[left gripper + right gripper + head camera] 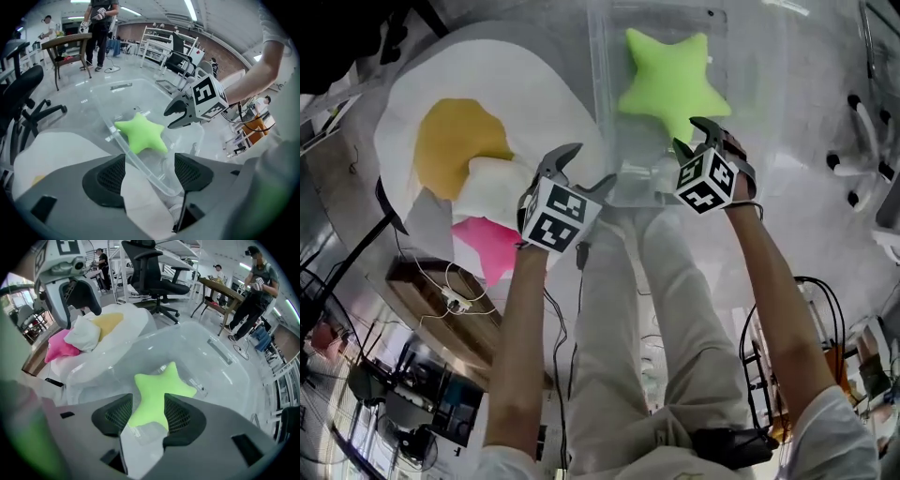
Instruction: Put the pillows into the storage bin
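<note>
Green star pillow (667, 82): we see it lying inside the clear storage bin (759, 84), nothing gripping it.
Right gripper (684, 131): we hold it above the bin, jaws spread and pinching nothing, the green star below the gap.
Left gripper (595, 164): we hold it over the bin's left rim, jaws spread wide, empty.
Fried-egg pillow (534, 84): outside, just beside the bin.
White pillow (492, 192) and pink star pillow (492, 246): touching, at the egg pillow's near edge.
</note>
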`<state>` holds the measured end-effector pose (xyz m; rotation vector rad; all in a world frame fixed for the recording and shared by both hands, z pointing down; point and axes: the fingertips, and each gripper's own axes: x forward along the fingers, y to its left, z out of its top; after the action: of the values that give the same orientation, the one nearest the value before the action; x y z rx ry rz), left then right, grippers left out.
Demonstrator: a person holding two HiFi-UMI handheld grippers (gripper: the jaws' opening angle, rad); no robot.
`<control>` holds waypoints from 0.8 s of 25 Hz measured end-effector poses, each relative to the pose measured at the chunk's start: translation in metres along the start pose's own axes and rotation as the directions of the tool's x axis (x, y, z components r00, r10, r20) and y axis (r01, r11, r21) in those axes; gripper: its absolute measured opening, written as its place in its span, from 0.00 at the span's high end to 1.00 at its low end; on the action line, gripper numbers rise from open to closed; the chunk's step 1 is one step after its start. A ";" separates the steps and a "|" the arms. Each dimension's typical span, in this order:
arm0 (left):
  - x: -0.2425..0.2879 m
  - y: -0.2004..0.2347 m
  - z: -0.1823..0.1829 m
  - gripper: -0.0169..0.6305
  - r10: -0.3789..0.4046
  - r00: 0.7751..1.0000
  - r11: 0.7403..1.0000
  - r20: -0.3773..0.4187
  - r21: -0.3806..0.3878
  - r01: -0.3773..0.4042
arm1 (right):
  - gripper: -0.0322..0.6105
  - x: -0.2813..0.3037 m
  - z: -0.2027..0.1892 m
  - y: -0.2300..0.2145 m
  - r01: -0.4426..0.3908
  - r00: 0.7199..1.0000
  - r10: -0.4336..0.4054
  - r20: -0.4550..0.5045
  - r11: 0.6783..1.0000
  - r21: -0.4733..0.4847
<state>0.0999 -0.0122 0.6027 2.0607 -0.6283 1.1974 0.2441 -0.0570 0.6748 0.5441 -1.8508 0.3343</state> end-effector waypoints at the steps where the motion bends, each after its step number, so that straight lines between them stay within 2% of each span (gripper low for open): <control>1: -0.006 0.004 -0.008 0.45 0.009 1.000 1.000 0.013 -0.021 -0.008 | 0.60 0.000 0.007 0.009 -0.005 1.000 0.005 0.001 1.000 -0.015; 5: -0.032 0.018 -0.048 0.45 0.052 0.997 0.993 0.055 -0.113 -0.045 | 0.60 0.000 0.033 0.049 -0.033 0.999 0.034 0.009 0.997 -0.074; 12: -0.085 0.047 -0.125 0.45 0.100 0.992 0.975 0.078 -0.205 -0.082 | 0.60 0.001 0.078 0.131 -0.086 0.996 0.087 -0.003 0.980 -0.182; 15: -0.103 0.058 -0.151 0.45 0.130 0.985 0.959 0.111 -0.265 -0.097 | 0.60 0.003 0.092 0.159 -0.106 0.994 0.105 -0.011 0.976 -0.193; 20: -0.126 0.067 -0.188 0.46 0.156 0.981 0.945 0.114 -0.307 -0.115 | 0.59 0.003 0.111 0.200 -0.153 0.988 0.150 -0.033 0.961 -0.230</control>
<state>-0.1104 0.0927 0.5791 1.8748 -0.9697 0.9698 0.0493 0.0598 0.6469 0.2395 -1.8903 0.2187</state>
